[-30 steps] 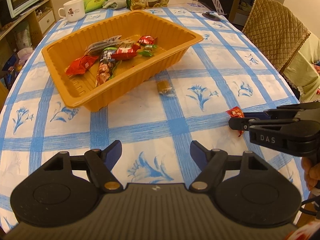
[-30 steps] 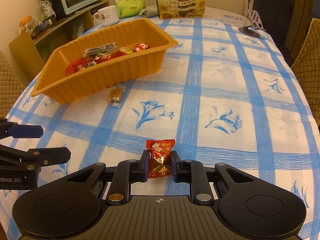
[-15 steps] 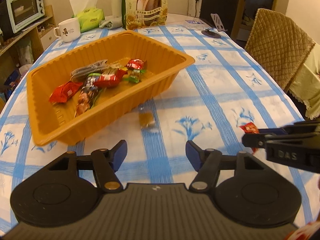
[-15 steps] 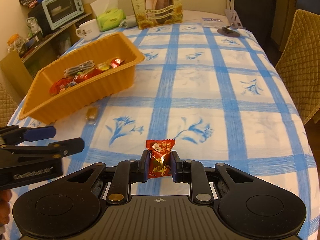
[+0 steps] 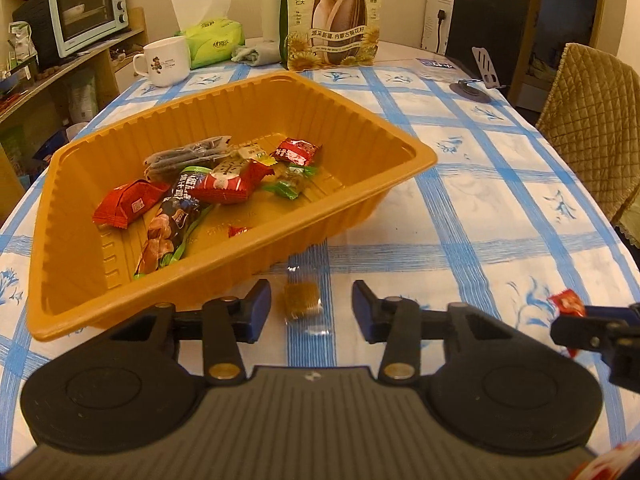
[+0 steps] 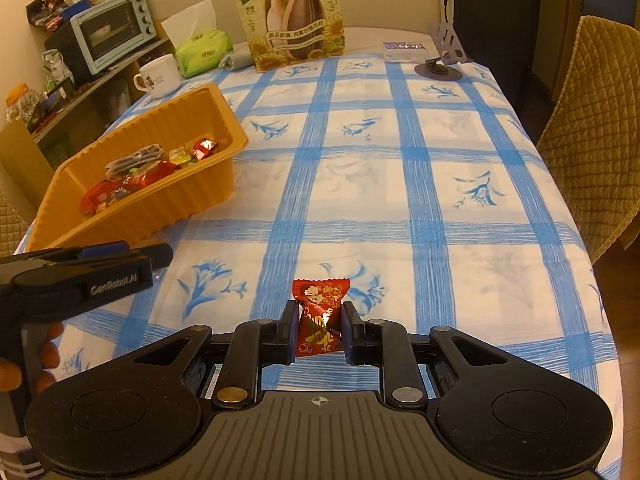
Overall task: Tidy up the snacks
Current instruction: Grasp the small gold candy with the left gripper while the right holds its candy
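Note:
An orange tray (image 5: pixel 416 160) (image 6: pixel 132 216) holds several wrapped snacks (image 5: pixel 224 182). Just in front of its near wall a small brown candy in clear wrap (image 5: pixel 303 300) lies on the cloth. My left gripper (image 5: pixel 311 307) straddles that candy; its jaws are closing, and the blue pads still stand clear of the wrapper on both sides. My right gripper (image 6: pixel 319 332) is shut on a red foil candy (image 6: pixel 320 316), held upright above the table. That red candy (image 5: pixel 567 303) also shows at the right edge of the left wrist view.
Blue-checked tablecloth (image 6: pixel 400 184) over the table. A sunflower seed bag (image 5: pixel 332 16), a white mug (image 5: pixel 166 62), a tissue pack (image 5: pixel 212 42) and a phone stand (image 6: pixel 440 62) stand at the far end. Quilted chairs (image 5: pixel 592 128) line the right side; a shelf with a toaster oven (image 5: pixel 86 10) is on the left.
My left gripper moved forward toward the tray until the brown candy came between its jaws, which narrowed. My right gripper shifted with the red candy still held; the tray now sits farther left in its view.

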{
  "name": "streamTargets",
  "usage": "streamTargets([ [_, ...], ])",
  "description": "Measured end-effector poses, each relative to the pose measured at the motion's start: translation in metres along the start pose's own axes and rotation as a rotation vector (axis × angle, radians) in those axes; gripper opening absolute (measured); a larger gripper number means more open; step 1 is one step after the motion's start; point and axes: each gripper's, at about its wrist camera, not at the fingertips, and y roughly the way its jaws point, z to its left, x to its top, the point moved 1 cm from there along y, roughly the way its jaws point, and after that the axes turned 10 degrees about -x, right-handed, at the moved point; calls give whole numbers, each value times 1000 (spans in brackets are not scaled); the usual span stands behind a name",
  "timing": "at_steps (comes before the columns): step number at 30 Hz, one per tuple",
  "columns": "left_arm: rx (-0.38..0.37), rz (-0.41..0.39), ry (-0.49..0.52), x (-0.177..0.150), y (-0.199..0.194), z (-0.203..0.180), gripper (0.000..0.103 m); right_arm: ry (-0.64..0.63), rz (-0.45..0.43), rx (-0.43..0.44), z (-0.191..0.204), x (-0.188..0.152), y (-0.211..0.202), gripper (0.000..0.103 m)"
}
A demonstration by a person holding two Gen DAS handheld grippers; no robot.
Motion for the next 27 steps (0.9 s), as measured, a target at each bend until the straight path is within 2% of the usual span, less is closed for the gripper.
streamTargets([
  [2,9,9,5,-1,4,-1,26,4,1,2,-3,0,0,22],
  [4,14,25,-7,-3,7,0,21,6,3,5,-5,-2,0,22],
  [14,0,69,13,-25,-15,2,20,23,10,28,-13,-9,-6,22],
  [24,-55,179,-31,-56,-61,15,19,21,39,75,-11,-25,-14,22],
  [27,-58,184,-44,-59,-64,17,20,11,48,96,-5,-31,-17,22],
])
